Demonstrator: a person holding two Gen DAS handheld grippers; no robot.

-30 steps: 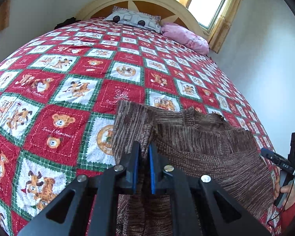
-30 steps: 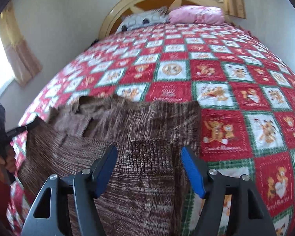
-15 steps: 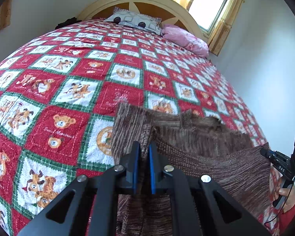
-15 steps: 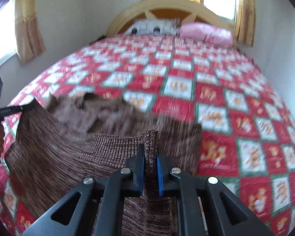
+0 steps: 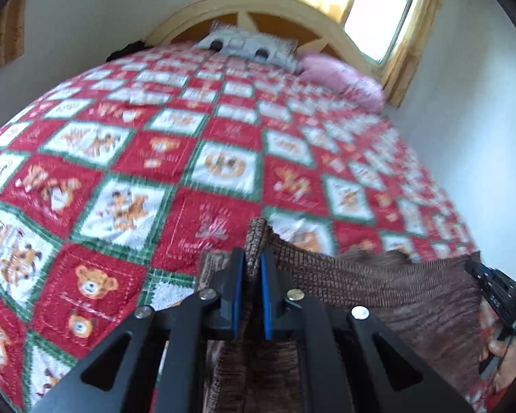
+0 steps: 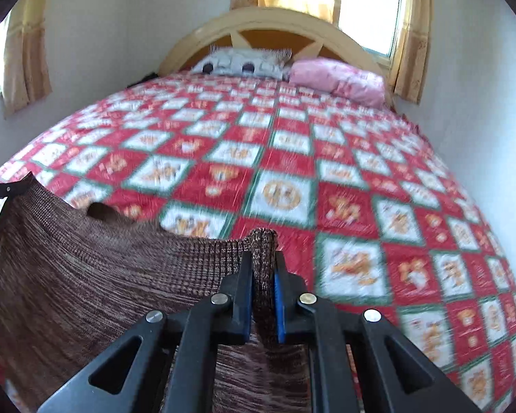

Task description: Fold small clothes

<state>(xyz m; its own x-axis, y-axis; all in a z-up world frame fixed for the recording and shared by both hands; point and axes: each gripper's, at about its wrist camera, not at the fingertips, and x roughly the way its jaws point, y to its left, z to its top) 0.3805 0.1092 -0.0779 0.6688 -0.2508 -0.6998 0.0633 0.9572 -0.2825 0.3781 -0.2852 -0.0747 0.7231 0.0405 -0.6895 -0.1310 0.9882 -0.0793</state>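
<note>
A brown knitted garment (image 5: 378,285) hangs stretched between my two grippers above the near end of the bed. My left gripper (image 5: 253,258) is shut on one corner, with a tuft of knit sticking out past the blue pads. My right gripper (image 6: 262,258) is shut on the other corner of the brown knitted garment (image 6: 96,261). In the left wrist view the right gripper (image 5: 495,289) shows at the right edge, held by a hand (image 5: 502,351). In the right wrist view the tip of the left gripper (image 6: 3,191) shows at the left edge.
The bed carries a red, white and green patchwork quilt (image 6: 292,172) with bear pictures. A grey patterned pillow (image 6: 240,63) and a pink pillow (image 6: 337,77) lie against the wooden headboard (image 6: 275,27). Curtained windows (image 6: 364,3) and white walls close in around the bed.
My right gripper closed on the garment's corner. Both grippers then lifted the edge and carried it toward the headboard, so the cloth now hangs taut between them.
</note>
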